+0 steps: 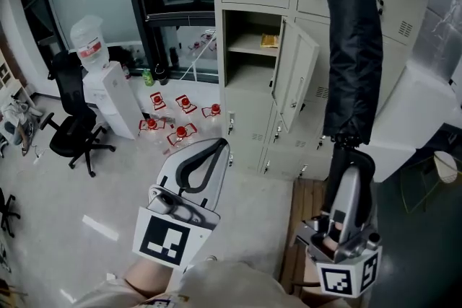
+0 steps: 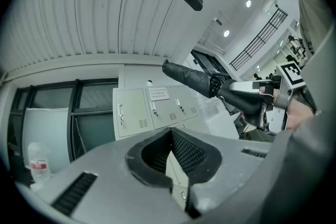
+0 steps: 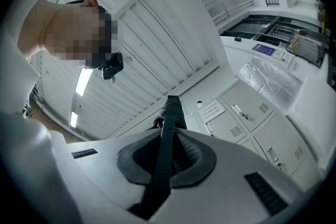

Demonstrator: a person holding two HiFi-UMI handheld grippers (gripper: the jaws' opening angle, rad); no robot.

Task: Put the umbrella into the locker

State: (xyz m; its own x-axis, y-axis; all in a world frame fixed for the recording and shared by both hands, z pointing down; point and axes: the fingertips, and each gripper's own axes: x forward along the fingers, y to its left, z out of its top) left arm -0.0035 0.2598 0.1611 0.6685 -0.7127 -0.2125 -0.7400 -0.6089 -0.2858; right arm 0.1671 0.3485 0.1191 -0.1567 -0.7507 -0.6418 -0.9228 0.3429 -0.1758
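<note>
- Grey open locker (image 1: 249, 76) ahead; right tool (image 1: 350, 159) pinches the upright umbrella (image 1: 352, 47) by its handle.
- Left tool (image 1: 209, 155) is pressed together, empty; best to tilt the umbrella and feed it tip-first.

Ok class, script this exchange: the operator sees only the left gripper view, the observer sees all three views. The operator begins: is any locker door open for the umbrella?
Observer: Yes. The head view shows one locker door swung open, just left of the umbrella.
Operator: Is anything inside that locker?
Observer: A small yellowish thing lies on its shelf.
Operator: Do the right jaws really hold the umbrella?
Observer: Yes. The right gripper view shows the right gripper shut on the umbrella's slim dark handle, which runs between the jaws.
</note>
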